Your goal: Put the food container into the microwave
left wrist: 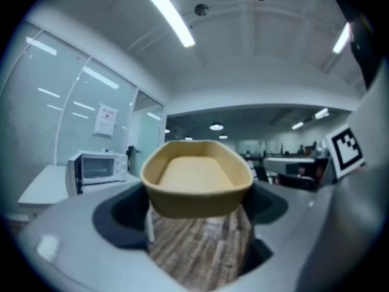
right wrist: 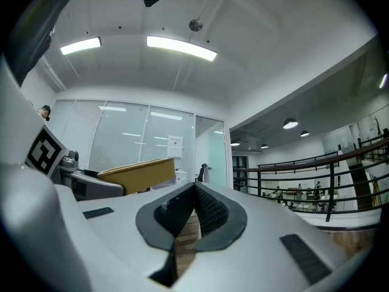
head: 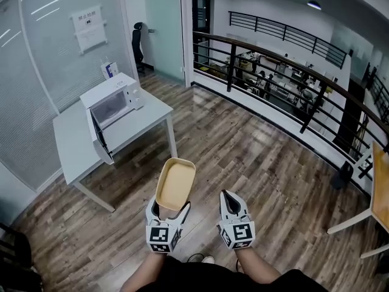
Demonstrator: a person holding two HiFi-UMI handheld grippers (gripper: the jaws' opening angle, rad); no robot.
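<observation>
Two grippers sit low in my head view, side by side over the wood floor (head: 261, 163). The left gripper (head: 168, 208) has its jaws spread around the near end of the container (head: 176, 183), one jaw on each side wall. The container is tan, oblong and empty, and it is held out in front with its open top up. The right gripper (head: 226, 194) is just beside it on the right, apart from it, with its jaws drawn to a point. The microwave (head: 112, 102) stands well away at upper left on a white table (head: 73, 145) against a glass wall. Its door looks swung open toward me.

Switching to the left gripper view, I see the container filling the middle, level, its inside bare. The jaws are held apart at the width of the container. Its near wall sits between the dark pads, and floor planks show below it. The microwave is small on the left, beyond the container's rim, on the table. On the right edge I can make out the marker cube of the right gripper.

From the right gripper view, the jaws are nearly together. The ribbed pads meet at the tips and leave only a thin slit lower down, where a strip of floor shows through. I see nothing between them. The container is at the left of this view, side on, in the left gripper and clear of the right one.
</observation>
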